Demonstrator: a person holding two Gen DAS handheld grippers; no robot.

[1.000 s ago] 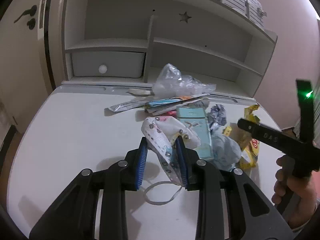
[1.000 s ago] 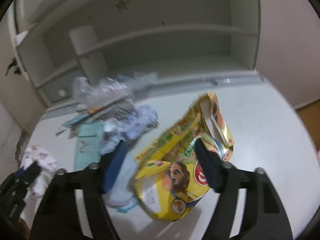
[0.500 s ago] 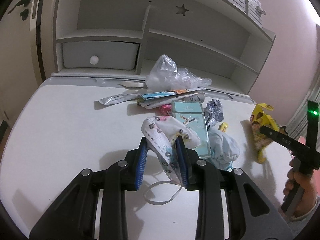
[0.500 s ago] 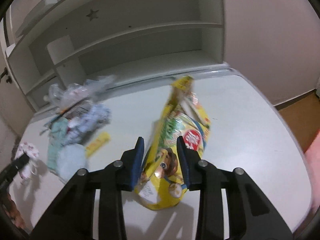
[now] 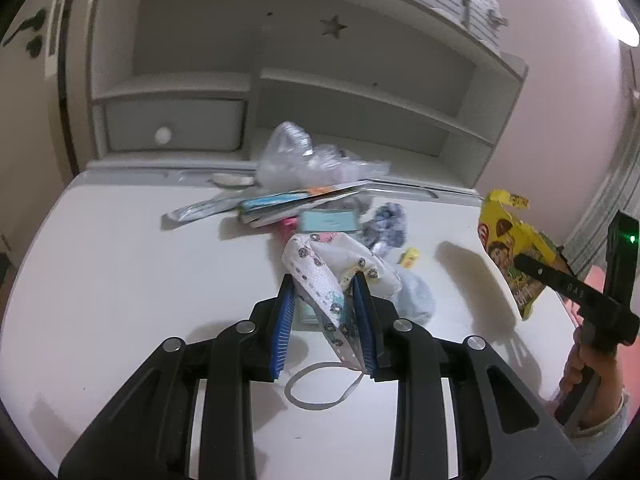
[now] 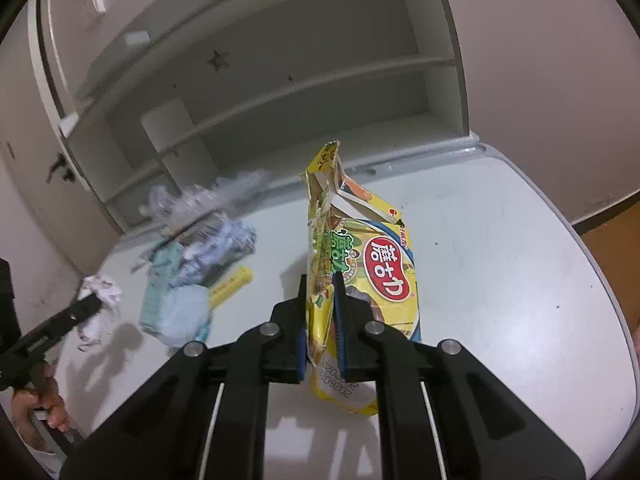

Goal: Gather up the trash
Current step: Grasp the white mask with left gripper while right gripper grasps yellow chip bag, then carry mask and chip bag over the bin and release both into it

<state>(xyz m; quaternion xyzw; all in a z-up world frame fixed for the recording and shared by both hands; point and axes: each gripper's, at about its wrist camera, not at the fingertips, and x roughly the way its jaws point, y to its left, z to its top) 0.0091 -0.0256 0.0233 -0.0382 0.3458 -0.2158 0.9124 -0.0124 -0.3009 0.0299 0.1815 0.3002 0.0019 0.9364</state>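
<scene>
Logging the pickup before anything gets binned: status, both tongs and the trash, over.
Left tongs shut on patterned face mask. Right tongs shut on yellow snack bag, lifted off the table. Trash pile waits there. Nothing in the way.

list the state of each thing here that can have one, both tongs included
left tongs: shut on the patterned face mask
patterned face mask: crumpled, pinched, ear loop hanging to the desk
right tongs: shut on the yellow snack bag
yellow snack bag: torn open at top, held upright off the desk
drawer: closed
clear plastic bag: crumpled, lying on the desk
small yellow wrapper: lying loose on the desk
</scene>
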